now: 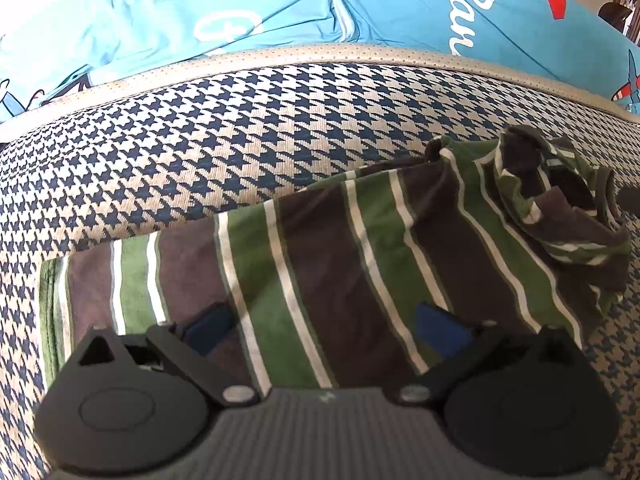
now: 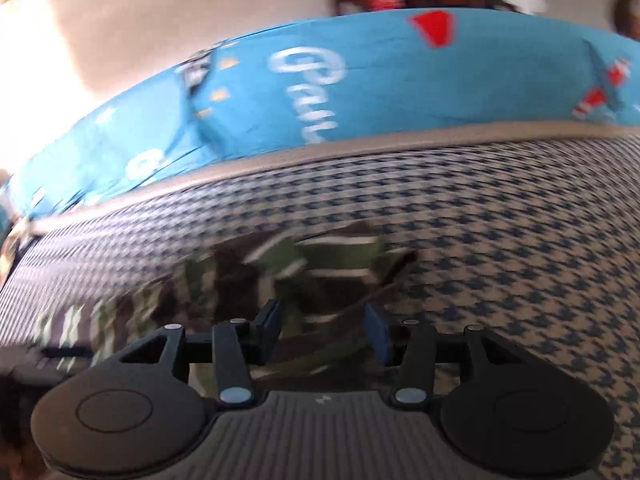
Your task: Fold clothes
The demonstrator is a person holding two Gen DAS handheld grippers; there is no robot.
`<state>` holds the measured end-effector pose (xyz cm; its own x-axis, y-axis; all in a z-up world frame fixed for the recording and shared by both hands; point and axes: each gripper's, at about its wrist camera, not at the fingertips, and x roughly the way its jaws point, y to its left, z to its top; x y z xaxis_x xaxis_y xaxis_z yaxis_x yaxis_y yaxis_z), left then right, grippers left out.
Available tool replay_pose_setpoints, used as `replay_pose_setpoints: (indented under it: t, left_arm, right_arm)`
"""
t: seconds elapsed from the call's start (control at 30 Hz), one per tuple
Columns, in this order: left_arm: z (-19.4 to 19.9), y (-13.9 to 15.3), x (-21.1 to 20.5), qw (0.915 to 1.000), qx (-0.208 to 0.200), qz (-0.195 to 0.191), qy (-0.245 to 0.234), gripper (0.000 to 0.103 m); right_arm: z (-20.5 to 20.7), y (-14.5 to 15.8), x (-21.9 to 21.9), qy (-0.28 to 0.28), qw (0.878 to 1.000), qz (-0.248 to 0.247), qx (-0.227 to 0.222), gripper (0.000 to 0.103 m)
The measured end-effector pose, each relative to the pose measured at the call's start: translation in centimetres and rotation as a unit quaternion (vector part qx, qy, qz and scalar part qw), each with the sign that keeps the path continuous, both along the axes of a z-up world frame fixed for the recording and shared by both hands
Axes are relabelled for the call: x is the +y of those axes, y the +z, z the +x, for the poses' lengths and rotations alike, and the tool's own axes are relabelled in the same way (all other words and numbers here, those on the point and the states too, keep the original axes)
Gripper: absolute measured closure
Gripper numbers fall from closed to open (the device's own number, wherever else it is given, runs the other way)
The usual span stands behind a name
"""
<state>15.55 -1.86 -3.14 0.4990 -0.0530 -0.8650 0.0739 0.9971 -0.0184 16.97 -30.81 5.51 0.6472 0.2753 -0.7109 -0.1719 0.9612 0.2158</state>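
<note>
Flattening step: green, brown and white striped cotton garment lies lower centre; left gripper wide, right gripper half-open (blurred), neither gripping. Next, seize the bunched end.

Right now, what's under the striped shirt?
The houndstooth mattress cover lies under the striped shirt, showing all around it. Anything beneath the shirt's bunched end is covered.

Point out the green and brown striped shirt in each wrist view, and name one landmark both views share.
Left wrist view: the striped shirt spreads across the lower middle and right, its bunched end at far right.
Right wrist view: the striped shirt lies blurred, centre-left, just beyond the fingertips.
Shared landmark: the blue printed bedding with white lettering, behind the houndstooth cover's beige edge.
</note>
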Motion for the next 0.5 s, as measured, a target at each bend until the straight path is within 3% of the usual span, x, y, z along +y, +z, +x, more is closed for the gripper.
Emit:
replay_pose_setpoints:
  t: [0.17,0.27,0.5]
  left_arm:
    - [-0.4,-0.1,-0.4,1.0000,0.001,0.001,-0.001,0.000]
    - [-0.4,-0.3,-0.4,1.0000,0.001,0.001,-0.003,0.000]
    - [-0.5,-0.3,-0.3,1.0000,0.001,0.004,-0.009,0.000]
  right_arm:
    - [2.0,-1.6,-3.0,-0.109,0.993,0.038,0.033,0.056]
    - [3.3,-2.7,-4.0,-0.132,0.987,0.079,0.054,0.056]
    - [5.3,-4.2,-3.7,-0.165,0.980,0.088,0.065,0.054]
